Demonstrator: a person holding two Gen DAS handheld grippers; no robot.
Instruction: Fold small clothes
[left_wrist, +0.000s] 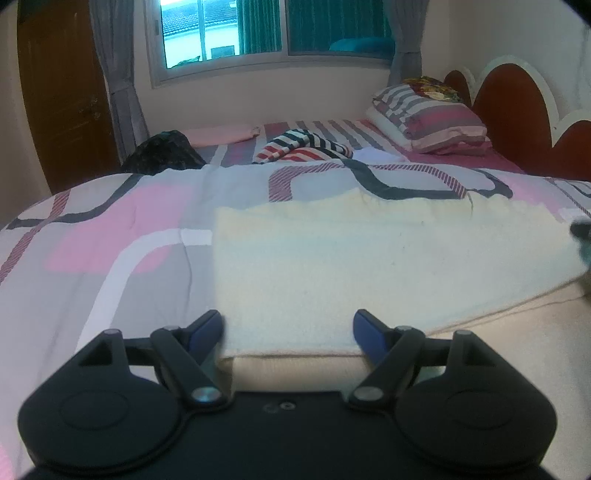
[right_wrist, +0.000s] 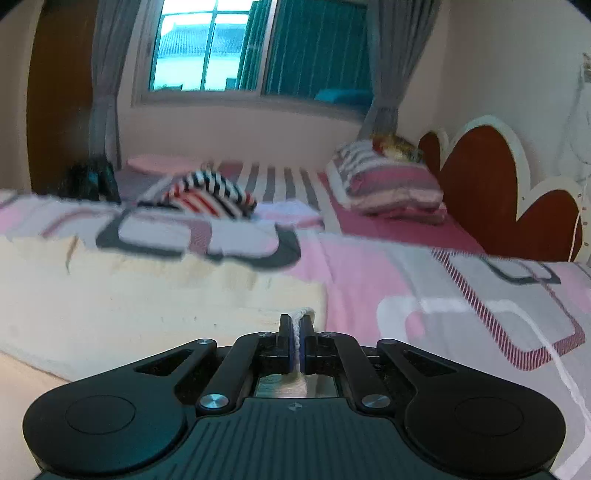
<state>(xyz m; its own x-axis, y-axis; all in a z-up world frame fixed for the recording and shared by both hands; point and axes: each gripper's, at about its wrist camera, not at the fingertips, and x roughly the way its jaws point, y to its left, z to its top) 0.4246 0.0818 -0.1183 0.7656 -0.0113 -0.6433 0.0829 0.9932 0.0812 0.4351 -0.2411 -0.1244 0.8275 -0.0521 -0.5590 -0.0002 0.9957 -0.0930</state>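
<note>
Quilt left open (striped garment far back)

Cream cloth; pink-grey patterned quilt; red-navy-white striped garment.

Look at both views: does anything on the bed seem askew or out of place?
Mostly tidy. One thing stands out: the striped garment lies crumpled beyond the quilt, not folded flat like the cream cloth nearer the camera. The right tool pinches that cloth's corner.

— We see a bed under a pink-and-grey patterned cover, striped pillows far right.

— And we see a daylit window, grey curtains, a brown door far left.
</note>
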